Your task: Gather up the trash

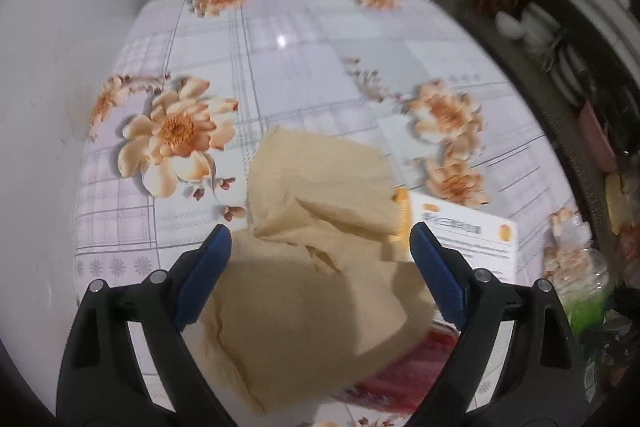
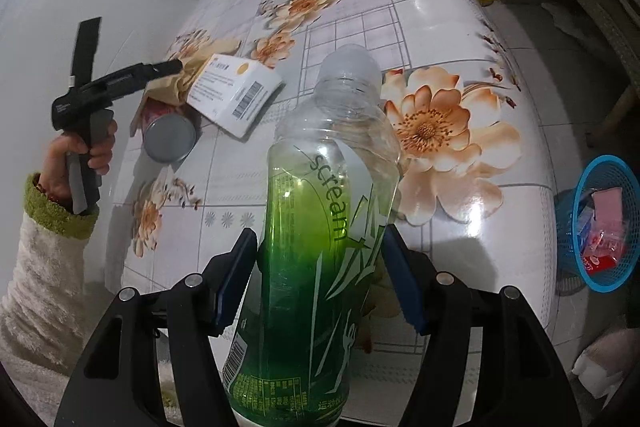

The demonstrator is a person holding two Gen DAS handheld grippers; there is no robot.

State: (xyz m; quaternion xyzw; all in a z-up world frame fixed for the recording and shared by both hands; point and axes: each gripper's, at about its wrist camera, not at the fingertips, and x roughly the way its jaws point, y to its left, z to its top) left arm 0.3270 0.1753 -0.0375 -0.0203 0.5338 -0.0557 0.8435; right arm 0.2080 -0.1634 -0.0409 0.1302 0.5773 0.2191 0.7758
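Right tongs [image 2: 320, 275] clamped on a green bottle [image 2: 316, 267] above the floral worktop [image 2: 460, 27], left tongs [image 1: 320, 247] spread wide over crumpled tan paper [image 1: 304, 267], blue basket [image 2: 600, 223] on the floor

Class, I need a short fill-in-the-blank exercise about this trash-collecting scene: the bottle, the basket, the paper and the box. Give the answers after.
1. The right gripper has its jaws closed on a green ____.
2. The basket beside the table is ____ in colour.
3. The left gripper has open jaws above crumpled tan ____.
4. The white box lies next to a red ____.

Missing words: bottle; blue; paper; can.
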